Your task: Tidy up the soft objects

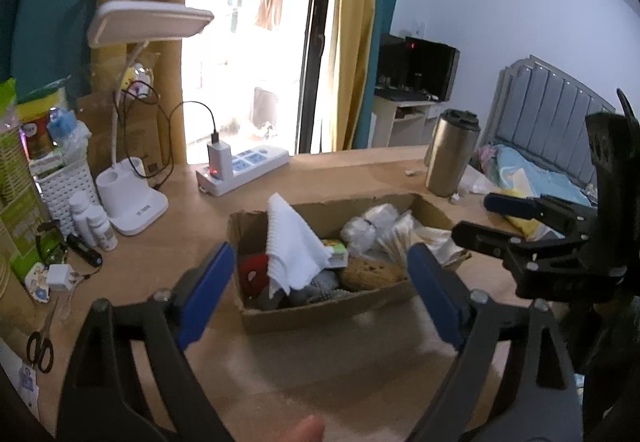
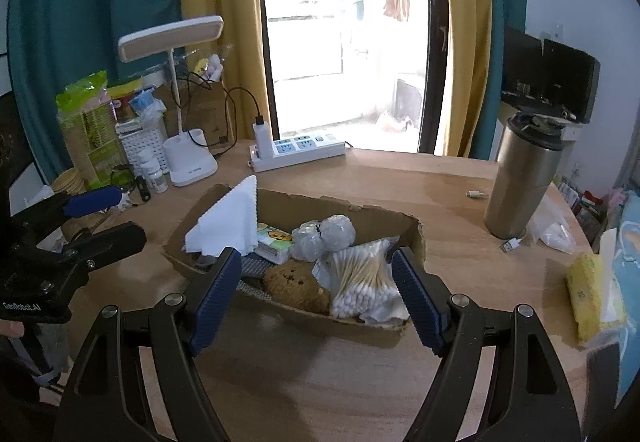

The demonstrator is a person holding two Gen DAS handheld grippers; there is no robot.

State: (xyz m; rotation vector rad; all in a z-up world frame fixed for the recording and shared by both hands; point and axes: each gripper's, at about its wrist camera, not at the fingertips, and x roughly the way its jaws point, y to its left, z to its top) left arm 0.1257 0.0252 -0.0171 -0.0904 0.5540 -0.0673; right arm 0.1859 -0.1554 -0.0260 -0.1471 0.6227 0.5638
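Note:
A shallow cardboard box (image 1: pixel 320 312) (image 2: pixel 360 326) sits mid-table. In it lie a white cloth (image 1: pixel 294 246) (image 2: pixel 230 222), a red plush (image 1: pixel 254 272), a grey knit item (image 1: pixel 320 288), a brown sponge-like toy (image 1: pixel 370 272) (image 2: pixel 294 284), a bag of cotton swabs (image 2: pixel 362 282), a tissue pack (image 2: pixel 274 240) and clear plastic bundles (image 2: pixel 324 234). My left gripper (image 1: pixel 320 282) is open and empty, just in front of the box. My right gripper (image 2: pixel 316 290) is open and empty, at the box's near edge; it shows at the right in the left wrist view (image 1: pixel 480 218).
A steel tumbler (image 2: pixel 524 178) stands at the right. A power strip (image 2: pixel 298 150), desk lamp (image 2: pixel 192 162), bottles and snack packs (image 2: pixel 90 130) line the back left. Scissors (image 1: pixel 40 348) lie at the left edge. A yellow cloth (image 2: pixel 588 296) lies far right.

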